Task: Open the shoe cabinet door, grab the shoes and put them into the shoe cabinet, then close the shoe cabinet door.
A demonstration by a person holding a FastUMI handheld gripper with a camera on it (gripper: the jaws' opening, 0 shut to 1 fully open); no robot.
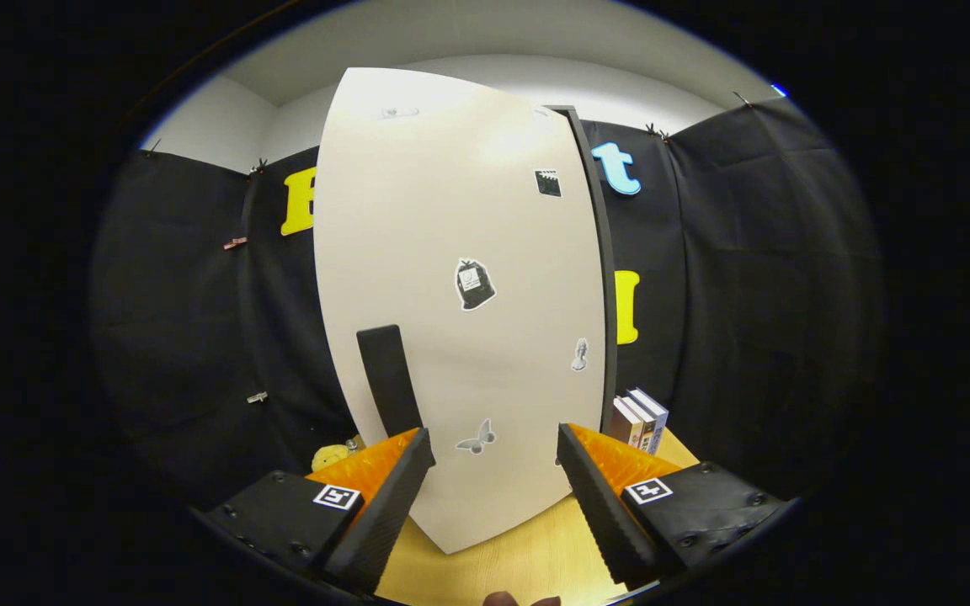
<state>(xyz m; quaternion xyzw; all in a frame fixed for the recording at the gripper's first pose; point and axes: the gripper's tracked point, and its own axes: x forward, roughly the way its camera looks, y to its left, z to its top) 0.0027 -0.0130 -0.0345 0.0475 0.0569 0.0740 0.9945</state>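
Presently: gripper (493, 459) faces the shoe cabinet door (460, 252), fingers spread wide, holding nothing.
Door appears shut or nearly so; its dark handle (388, 379) stands just beyond the left finger, plausibly lined up for reaching it.

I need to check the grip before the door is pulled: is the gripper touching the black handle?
Cannot tell. In the gripper view the open gripper has its left finger overlapping the handle bottom on the door.

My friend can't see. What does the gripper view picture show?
A tall white cabinet door with stickers and a black handle stands just ahead of the open claw. It sits on a wooden table, with books beside it.
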